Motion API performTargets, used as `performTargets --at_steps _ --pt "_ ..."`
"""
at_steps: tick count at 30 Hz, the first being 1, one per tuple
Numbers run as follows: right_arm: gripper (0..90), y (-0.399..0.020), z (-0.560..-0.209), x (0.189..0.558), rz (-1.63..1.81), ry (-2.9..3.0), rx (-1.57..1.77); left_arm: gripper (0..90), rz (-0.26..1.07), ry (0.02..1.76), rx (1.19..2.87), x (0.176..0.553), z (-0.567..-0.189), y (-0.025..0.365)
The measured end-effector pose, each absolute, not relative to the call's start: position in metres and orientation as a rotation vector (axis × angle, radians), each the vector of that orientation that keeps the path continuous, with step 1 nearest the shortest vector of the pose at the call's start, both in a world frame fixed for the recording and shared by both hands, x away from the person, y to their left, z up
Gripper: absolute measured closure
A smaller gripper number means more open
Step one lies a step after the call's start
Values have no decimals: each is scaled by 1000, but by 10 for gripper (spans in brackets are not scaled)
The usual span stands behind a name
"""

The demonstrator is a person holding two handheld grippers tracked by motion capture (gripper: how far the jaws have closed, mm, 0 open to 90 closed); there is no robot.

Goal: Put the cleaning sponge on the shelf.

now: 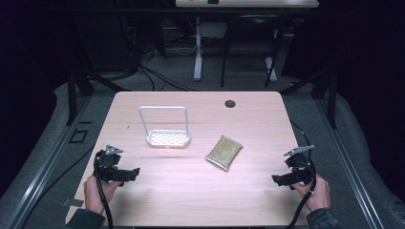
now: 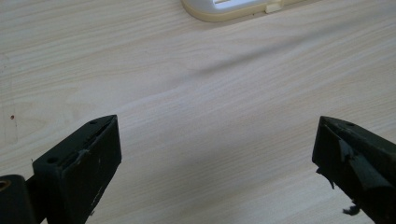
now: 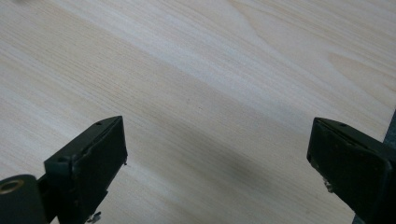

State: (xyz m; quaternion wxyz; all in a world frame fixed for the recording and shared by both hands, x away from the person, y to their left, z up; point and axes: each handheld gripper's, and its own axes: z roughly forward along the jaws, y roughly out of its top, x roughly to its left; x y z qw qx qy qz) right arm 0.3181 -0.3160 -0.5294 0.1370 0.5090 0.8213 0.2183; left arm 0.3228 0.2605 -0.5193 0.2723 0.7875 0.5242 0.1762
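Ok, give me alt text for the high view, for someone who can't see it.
A person holds an open left hand-held gripper and right hand-held gripper over a wooden table. Between them lie a white soap rack and a gold scrubbing pad.

worktop (image 1: 191, 191): pale wood grain, round dark grommet (image 1: 230, 103) near far edge
background: second table (image 1: 248, 4), cables on floor

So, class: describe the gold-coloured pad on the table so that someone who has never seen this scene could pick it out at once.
Start at the light wooden table and find the white perforated tray with a tall hoop handle near its middle. Just right of it and a little nearer the person lies the gold pad, apart from the tray. It is the one flat, glittery, cushion-shaped thing, lying askew.
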Motion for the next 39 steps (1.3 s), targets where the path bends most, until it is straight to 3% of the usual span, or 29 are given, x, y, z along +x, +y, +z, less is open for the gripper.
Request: performTargets --at_steps 39 --pt "60 -311 -525 315 645 2383 1431 0 388 1133 2159 331 -504 182"
